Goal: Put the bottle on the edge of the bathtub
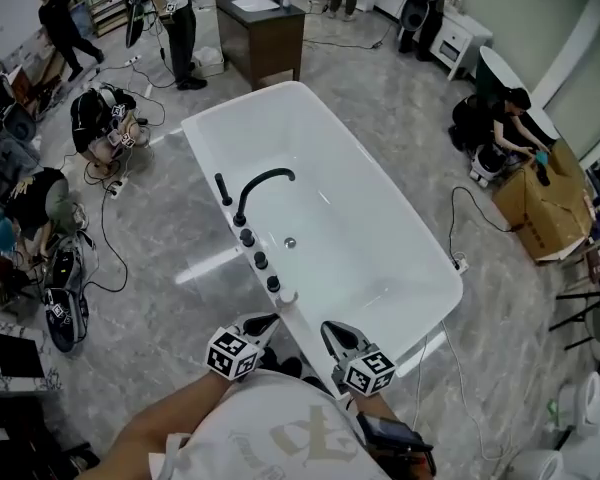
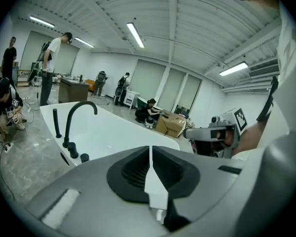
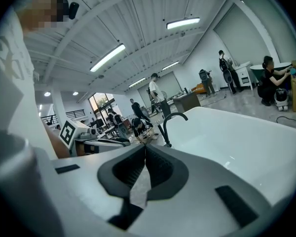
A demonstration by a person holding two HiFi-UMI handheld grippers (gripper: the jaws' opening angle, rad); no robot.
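The white bathtub [image 1: 420,298] fills the middle of the head view, with a black faucet [image 1: 255,188] and several black knobs [image 1: 261,260] along its left rim. A small pale object [image 1: 287,296] stands on the rim just past the nearest knob; it is too small to tell if it is the bottle. My left gripper [image 1: 263,323] and right gripper [image 1: 332,333] hang close to my chest at the tub's near end. Both are shut with nothing between the jaws, as the left gripper view [image 2: 151,149] and the right gripper view [image 3: 145,149] show.
Several people work around the room, with cables on the grey floor [image 1: 130,298]. A dark vanity cabinet [image 1: 263,28] stands beyond the tub. A cardboard box [image 1: 545,203] and a second tub [image 1: 500,78] are at the right. White toilets [image 1: 580,403] sit at the lower right.
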